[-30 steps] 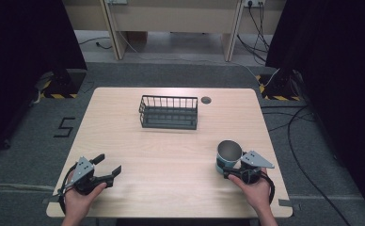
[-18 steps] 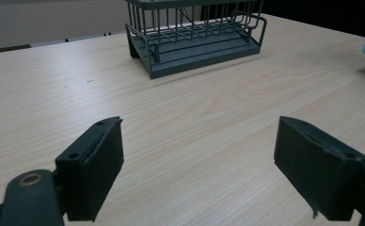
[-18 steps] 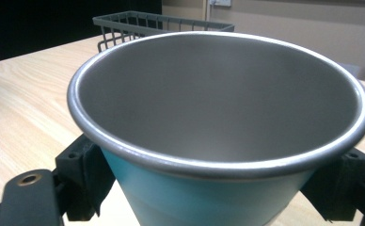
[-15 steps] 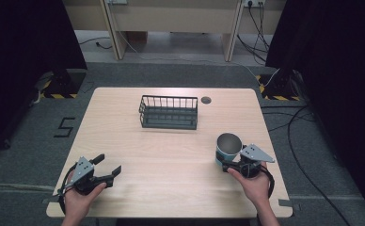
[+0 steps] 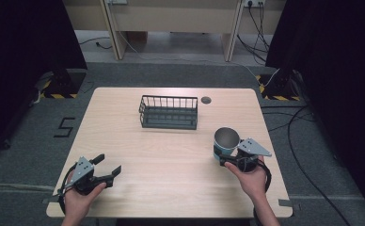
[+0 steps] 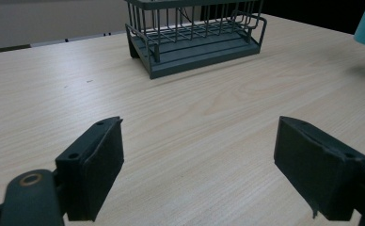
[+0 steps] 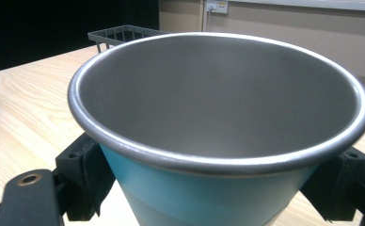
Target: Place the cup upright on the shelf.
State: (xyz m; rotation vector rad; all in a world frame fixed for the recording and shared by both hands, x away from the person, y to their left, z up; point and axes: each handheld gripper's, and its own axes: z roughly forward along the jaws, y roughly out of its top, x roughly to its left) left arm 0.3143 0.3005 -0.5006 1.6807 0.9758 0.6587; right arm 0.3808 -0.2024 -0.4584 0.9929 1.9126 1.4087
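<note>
teal outside, bare steel inside: the cup [image 5: 226, 141] sits upright between the jaws of the right tool [image 5: 228, 157], which clamp its lower wall from both sides. in the right gripper view the cup [image 7: 218, 136] is mouth up, a black jaw pressed to each flank; whether its base touches the tabletop [image 5: 171, 155] cannot be told. in the high view cup and right tool are at the right side of the tabletop, toward the near edge, the hand [image 5: 251, 176] behind them.

left tool [image 5: 106, 165] sits at the near left corner, jaws spread wide with nothing between them; the left gripper view shows only bare wood grain in the gap.

dark wire basket [image 5: 169, 112] stands at the far middle of the tabletop, well apart from both tools. a small dark round cap [image 5: 206, 100] lies just beside its far right corner.
</note>
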